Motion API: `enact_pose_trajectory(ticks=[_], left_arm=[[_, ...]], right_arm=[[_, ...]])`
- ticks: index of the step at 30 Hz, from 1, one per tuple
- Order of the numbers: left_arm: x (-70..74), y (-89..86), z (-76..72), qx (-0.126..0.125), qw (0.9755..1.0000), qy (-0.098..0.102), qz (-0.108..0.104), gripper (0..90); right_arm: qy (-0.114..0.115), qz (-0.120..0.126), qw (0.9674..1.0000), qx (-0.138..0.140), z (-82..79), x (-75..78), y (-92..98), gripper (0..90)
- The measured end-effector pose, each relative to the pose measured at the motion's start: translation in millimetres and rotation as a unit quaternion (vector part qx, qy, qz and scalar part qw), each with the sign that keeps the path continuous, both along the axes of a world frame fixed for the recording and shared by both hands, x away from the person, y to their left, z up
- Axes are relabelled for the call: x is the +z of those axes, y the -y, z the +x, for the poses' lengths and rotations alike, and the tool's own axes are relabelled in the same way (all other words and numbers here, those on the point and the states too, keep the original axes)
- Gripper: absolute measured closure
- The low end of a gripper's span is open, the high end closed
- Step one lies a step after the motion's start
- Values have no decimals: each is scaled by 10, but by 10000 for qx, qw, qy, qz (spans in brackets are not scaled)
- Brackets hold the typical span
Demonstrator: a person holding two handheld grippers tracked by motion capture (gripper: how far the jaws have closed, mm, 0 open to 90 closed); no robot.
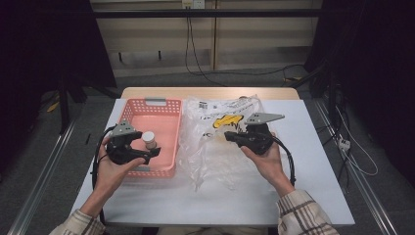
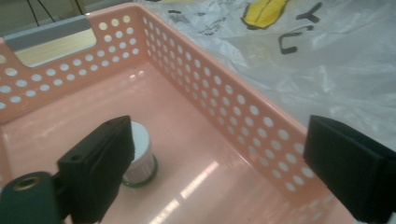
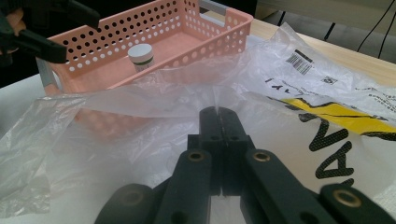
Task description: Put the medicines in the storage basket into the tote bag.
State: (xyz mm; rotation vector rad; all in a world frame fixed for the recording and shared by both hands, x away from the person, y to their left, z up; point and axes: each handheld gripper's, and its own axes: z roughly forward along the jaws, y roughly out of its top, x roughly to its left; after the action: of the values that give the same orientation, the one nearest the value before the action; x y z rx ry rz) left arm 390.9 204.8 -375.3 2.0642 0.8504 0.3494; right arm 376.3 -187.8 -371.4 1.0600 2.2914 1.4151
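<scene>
Right gripper view shows your right gripper clenched on the crinkly clear plastic bag; your left gripper hangs released over the perforated pink basket holding a round white-capped jar

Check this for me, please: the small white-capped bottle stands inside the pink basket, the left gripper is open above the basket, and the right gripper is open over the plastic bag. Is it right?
Not quite. The right gripper is shut, pinching the plastic bag; the right gripper view shows its jaws pressed together. The rest holds: the bottle stands in the pink basket, and the left gripper is open.
</scene>
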Motion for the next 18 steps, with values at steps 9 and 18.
enact_pose_trajectory(ticks=[9, 18], left_arm=[[-30, 31, 359, 291, 9988, -57, 392, 122], [-196, 46, 615, 610, 9941, -341, 834, 191]], right_arm=[[-8, -12, 10000, 18, 4, -10, -8, 900], [-38, -36, 10000, 42, 11, -32, -15, 900]])
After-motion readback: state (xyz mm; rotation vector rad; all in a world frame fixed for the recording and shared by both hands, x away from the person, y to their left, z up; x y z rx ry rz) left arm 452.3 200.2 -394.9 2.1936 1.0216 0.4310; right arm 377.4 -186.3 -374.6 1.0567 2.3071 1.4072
